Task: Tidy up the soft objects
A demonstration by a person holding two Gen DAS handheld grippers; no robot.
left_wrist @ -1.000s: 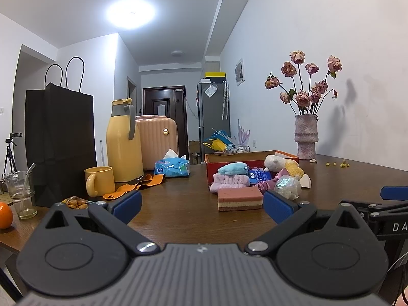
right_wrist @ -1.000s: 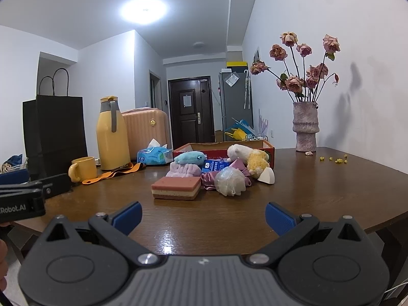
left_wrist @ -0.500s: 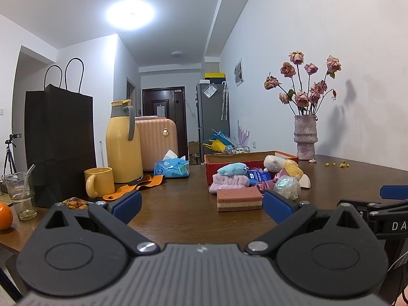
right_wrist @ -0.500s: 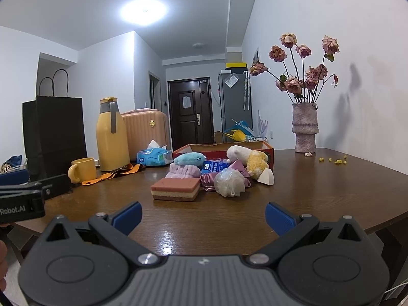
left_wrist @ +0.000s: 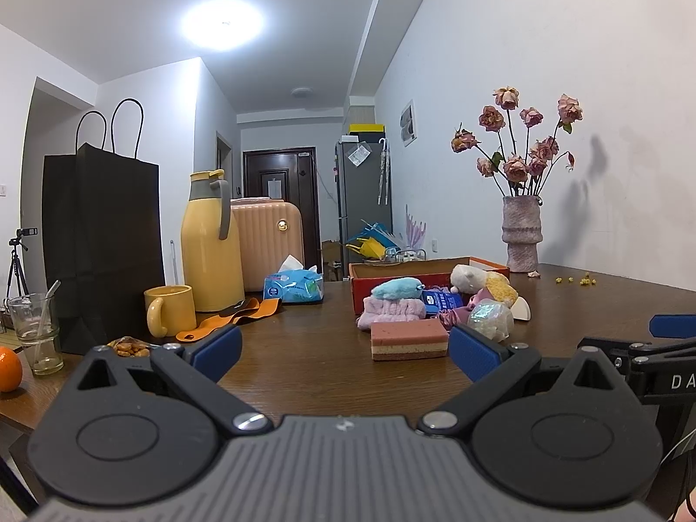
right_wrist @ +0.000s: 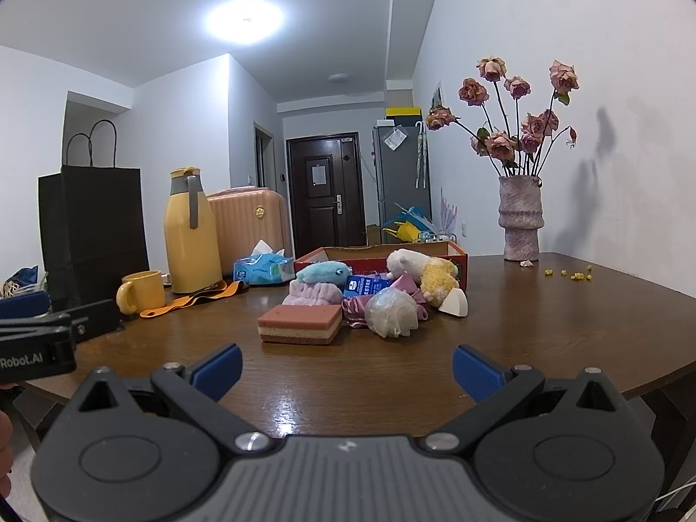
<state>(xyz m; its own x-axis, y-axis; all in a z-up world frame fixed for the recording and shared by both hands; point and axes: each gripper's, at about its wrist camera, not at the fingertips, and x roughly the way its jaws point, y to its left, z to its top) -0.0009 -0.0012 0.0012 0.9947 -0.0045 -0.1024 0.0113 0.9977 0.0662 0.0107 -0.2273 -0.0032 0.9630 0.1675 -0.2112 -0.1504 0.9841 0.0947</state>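
Against the frames of a second ago, both views show the pile marginally nearer and nothing on the table displaced, so the approach is slow and no item has been handled. The left gripper [left_wrist: 343, 350] and right gripper [right_wrist: 346, 369] both stand wide and empty, short of the pile. The layered sponge [right_wrist: 300, 324], mesh puff [right_wrist: 391, 313], pink headband [right_wrist: 315, 293] and plush toys [right_wrist: 424, 272] lie clustered just before the red box [right_wrist: 456, 256]; sorting appears not yet begun.
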